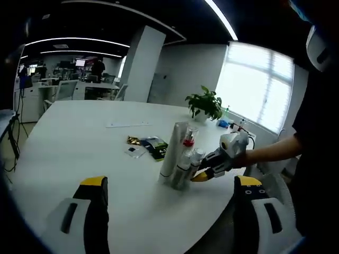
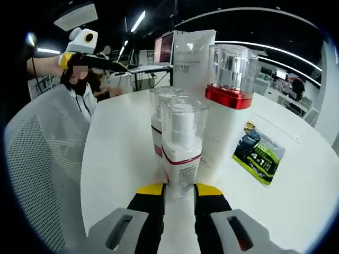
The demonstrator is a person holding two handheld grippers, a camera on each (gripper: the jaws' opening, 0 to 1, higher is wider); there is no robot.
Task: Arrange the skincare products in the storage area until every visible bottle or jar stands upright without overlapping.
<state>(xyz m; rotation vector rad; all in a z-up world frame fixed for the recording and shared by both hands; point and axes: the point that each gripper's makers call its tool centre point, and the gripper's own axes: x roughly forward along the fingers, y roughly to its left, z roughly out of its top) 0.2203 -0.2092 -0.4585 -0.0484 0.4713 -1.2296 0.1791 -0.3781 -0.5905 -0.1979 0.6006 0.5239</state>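
Observation:
Several skincare bottles stand upright in a tight group (image 1: 180, 159) on the white table (image 1: 79, 148). Among them are a tall white tube (image 2: 193, 58), a white bottle with a red collar and clear cap (image 2: 229, 74), and a small clear-capped pump bottle (image 2: 181, 137) in front. My right gripper (image 2: 180, 189) is shut on the base of that small pump bottle, and it reaches the group from the right (image 1: 201, 174). My left gripper (image 1: 171, 182) hangs wide open in front of the group, holding nothing; it also appears held high at the far side (image 2: 106, 63).
A green packet (image 2: 259, 153) and a gold one (image 1: 133, 140) lie just behind the bottles. A potted plant (image 1: 205, 103) stands at the table's far edge, and a paper sheet (image 1: 127, 125) lies further back. A mesh chair (image 2: 42, 174) sits beside the table edge.

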